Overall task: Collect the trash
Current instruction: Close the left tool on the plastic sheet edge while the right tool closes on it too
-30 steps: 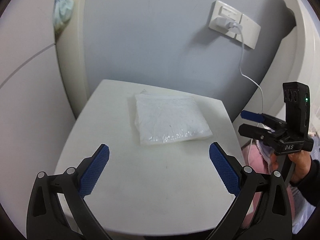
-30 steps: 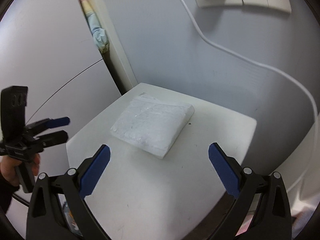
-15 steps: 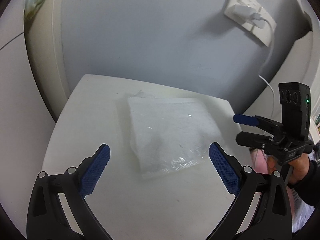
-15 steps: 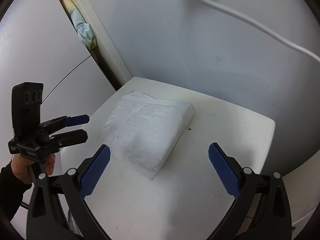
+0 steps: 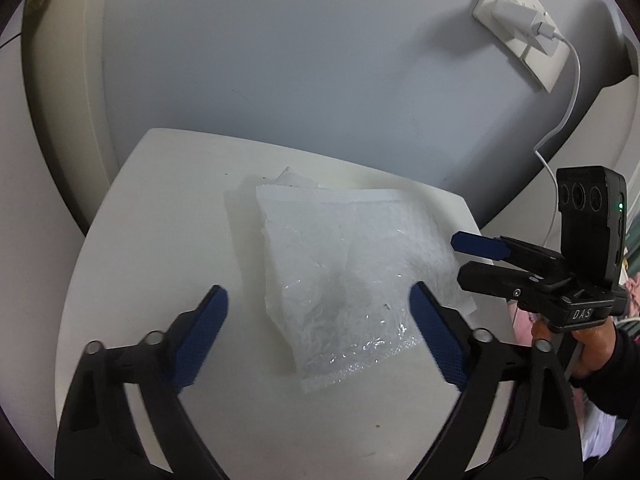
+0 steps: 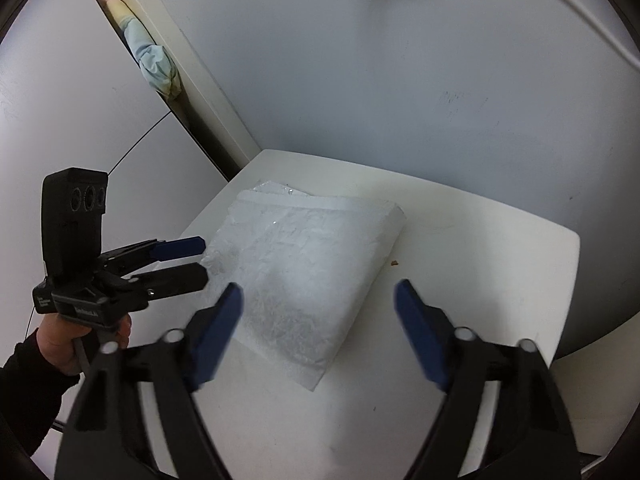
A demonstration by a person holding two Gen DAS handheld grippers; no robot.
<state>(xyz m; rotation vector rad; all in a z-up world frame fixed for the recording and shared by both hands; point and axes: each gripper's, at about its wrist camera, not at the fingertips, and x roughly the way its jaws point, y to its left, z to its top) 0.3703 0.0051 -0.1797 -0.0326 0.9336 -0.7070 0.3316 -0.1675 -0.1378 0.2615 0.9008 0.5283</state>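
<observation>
A crumpled clear plastic bag (image 5: pixel 348 272) lies flat on a small white table (image 5: pixel 160 220). My left gripper (image 5: pixel 318 292) hovers over the bag's near end with its jaws closing. The bag lies between the blue pads (image 5: pixel 200 336), and they do not press on it. From the other side, my right gripper (image 6: pixel 319 286) straddles the bag (image 6: pixel 304 264), its jaws also closing without touching it. Each gripper shows in the other's view: the right gripper (image 5: pixel 460 258) at the bag's right edge, the left gripper (image 6: pixel 202 259) at its left edge.
The table (image 6: pixel 480 260) stands in a corner against a grey wall. A wall socket with a white charger (image 5: pixel 520 20) and its cable (image 5: pixel 568 112) hang at the upper right. A pale cloth (image 6: pixel 154 60) is stuffed in a gap at the left. A crumb (image 6: pixel 394 263) lies beside the bag.
Both grippers have come closer and lower towards the bag, which now fills more of each view. Both pairs of jaws stand narrower than before.
</observation>
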